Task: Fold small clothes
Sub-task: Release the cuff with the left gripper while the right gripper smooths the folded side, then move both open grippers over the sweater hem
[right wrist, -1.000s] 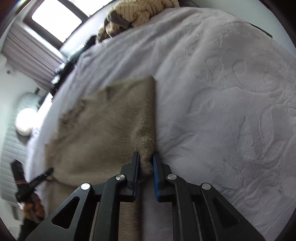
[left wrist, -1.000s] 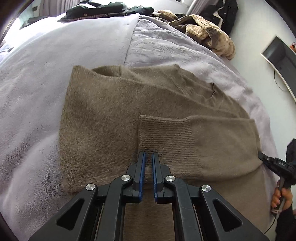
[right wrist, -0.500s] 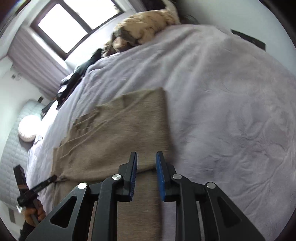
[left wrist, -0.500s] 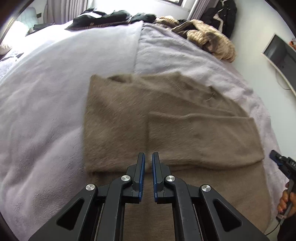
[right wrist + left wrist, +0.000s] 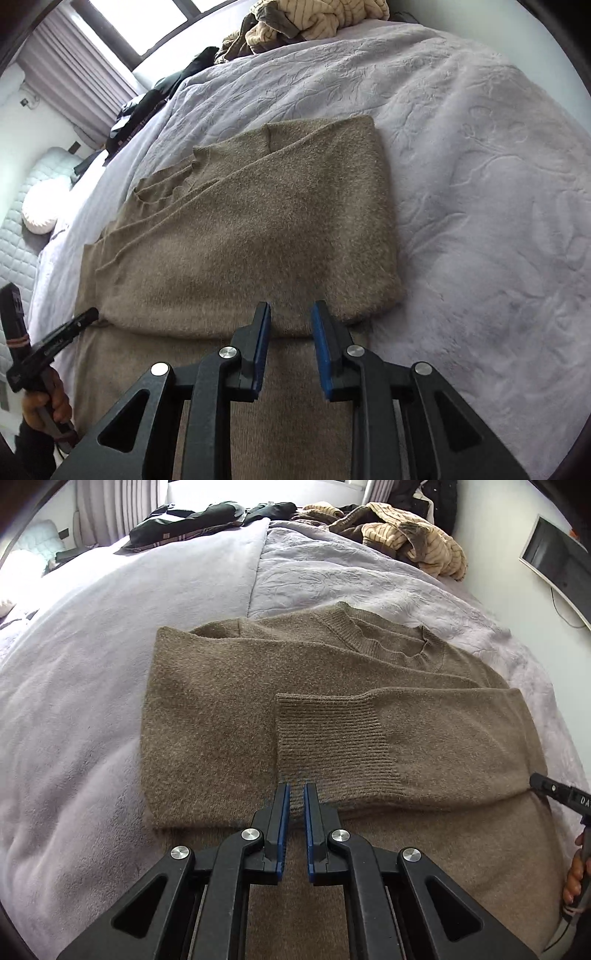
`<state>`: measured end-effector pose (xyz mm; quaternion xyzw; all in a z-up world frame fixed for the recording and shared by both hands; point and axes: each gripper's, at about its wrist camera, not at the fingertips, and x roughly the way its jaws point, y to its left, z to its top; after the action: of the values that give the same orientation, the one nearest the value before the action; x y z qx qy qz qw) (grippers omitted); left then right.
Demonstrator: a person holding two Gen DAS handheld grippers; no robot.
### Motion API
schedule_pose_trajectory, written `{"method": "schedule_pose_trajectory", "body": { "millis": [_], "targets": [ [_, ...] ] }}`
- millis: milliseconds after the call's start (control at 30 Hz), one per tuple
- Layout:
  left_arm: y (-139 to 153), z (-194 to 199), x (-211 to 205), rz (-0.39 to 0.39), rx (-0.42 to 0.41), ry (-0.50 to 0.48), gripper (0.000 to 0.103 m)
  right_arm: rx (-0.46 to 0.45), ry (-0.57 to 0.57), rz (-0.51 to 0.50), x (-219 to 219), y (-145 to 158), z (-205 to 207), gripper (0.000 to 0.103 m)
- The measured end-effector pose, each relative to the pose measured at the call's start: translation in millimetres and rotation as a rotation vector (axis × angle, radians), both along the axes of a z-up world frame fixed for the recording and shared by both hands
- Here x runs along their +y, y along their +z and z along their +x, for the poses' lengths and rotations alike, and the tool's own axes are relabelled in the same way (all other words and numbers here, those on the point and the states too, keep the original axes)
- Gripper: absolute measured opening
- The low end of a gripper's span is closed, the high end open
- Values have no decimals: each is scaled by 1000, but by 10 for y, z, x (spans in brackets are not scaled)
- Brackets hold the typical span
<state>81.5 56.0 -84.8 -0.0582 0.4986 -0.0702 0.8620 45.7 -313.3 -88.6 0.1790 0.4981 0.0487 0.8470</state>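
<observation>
Brown knit sweater (image 5: 229, 716) lying flat on the bed, both sleeves already folded in across the chest. The ribbed cuff (image 5: 328, 734) of one sleeve sits on top near the middle, collar (image 5: 388, 646) at the far end, bottom half not folded up.

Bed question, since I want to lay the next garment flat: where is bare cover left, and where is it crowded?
Bare lilac blanket lies on one side of the brown sweater; bare embossed quilt lies on its other side. The far end is crowded: dark clothes and striped tan clothes piled there.
</observation>
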Motion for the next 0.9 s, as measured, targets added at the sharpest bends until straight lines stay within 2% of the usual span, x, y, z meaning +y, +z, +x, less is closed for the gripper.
{"method": "schedule_pose_trajectory", "body": {
  "millis": [133,300,500,567,800,900],
  "targets": [
    [38,-90,9,-17,8,-1,9,-6,-15,24,-17,49,-163,27],
    [92,-246,-21,5,7,-12,9,-21,-30,51,-20,157,-308,29],
    [171,-394,-8,9,6,3,9,-20,-40,71,-1,217,-475,40],
    [190,-446,-6,12,4,5,9,-21,-42,78,7,229,-547,48],
    [240,-669,-1,36,7,10,9,-24,-34,94,90,261,-713,50],
    [268,-786,53,20,-1,26,9,-30,-31,100,133,274,-793,56]
  ]
}}
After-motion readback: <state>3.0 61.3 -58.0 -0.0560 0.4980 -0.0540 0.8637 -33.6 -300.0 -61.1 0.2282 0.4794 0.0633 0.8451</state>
